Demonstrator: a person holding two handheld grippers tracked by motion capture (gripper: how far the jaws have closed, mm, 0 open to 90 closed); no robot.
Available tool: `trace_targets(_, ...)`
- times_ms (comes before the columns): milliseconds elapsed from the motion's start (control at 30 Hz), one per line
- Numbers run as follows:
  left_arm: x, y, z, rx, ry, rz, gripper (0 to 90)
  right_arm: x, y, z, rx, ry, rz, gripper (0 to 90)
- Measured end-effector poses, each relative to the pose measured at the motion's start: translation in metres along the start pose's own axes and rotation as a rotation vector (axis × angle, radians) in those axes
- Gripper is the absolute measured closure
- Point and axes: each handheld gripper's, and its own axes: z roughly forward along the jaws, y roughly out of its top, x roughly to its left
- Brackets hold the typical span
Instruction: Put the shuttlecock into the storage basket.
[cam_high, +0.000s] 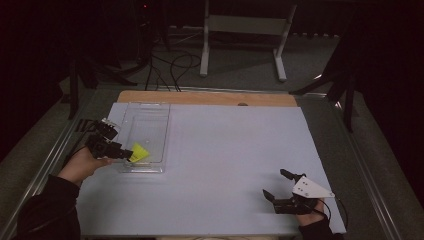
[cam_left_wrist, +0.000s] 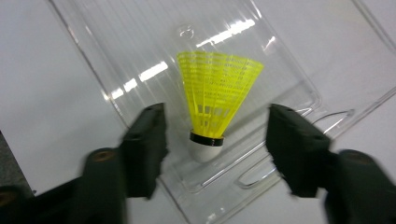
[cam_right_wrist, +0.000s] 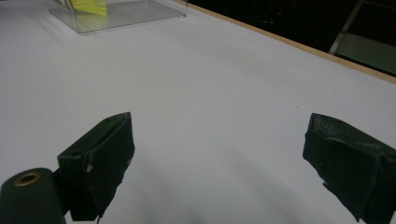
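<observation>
The yellow plastic shuttlecock (cam_left_wrist: 215, 95) was seen lying in the clear plastic tray (cam_left_wrist: 140, 42), cork end toward the left tool (cam_left_wrist: 212, 140), whose jaws stood apart around it without touching. The right tool (cam_high: 283, 186) was held open and empty, well apart on the white worktop (cam_high: 225, 150).

White table (cam_high: 225, 165), metal frame (cam_high: 244, 30), floor cables (cam_high: 172, 65)
</observation>
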Motion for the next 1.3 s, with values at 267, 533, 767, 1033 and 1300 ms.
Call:
trace_targets(267, -0.009, 0.006, -0.003, -0.016, 0.011, 0.018, 20.6, 0.0, 0.0, 0.0, -0.001, 0.0, 0.001, 8.9)
trace_targets(533, -0.015, 0.01, -0.006, -0.026, -0.002, 0.027, 9.1, 0.0, 0.0, 0.0, 0.0, 0.0, 0.001, 8.9)
trace_targets(767, -0.014, 0.013, -0.008, -0.046, -0.066, 0.017, 0.0, 0.0, 0.0, 0.0, 0.001, 0.0, 0.0, 8.9)
trace_targets(1033, -0.019, 0.018, -0.009, -0.052, -0.083, 0.05, 0.0, 0.0, 0.0, 0.0, 0.001, 0.0, 0.001, 8.9)
trace_targets(1300, -0.028, 0.027, -0.012, -0.06, -0.088, 0.077, 0.0, 0.0, 0.0, 0.0, 0.002, 0.0, 0.002, 8.9)
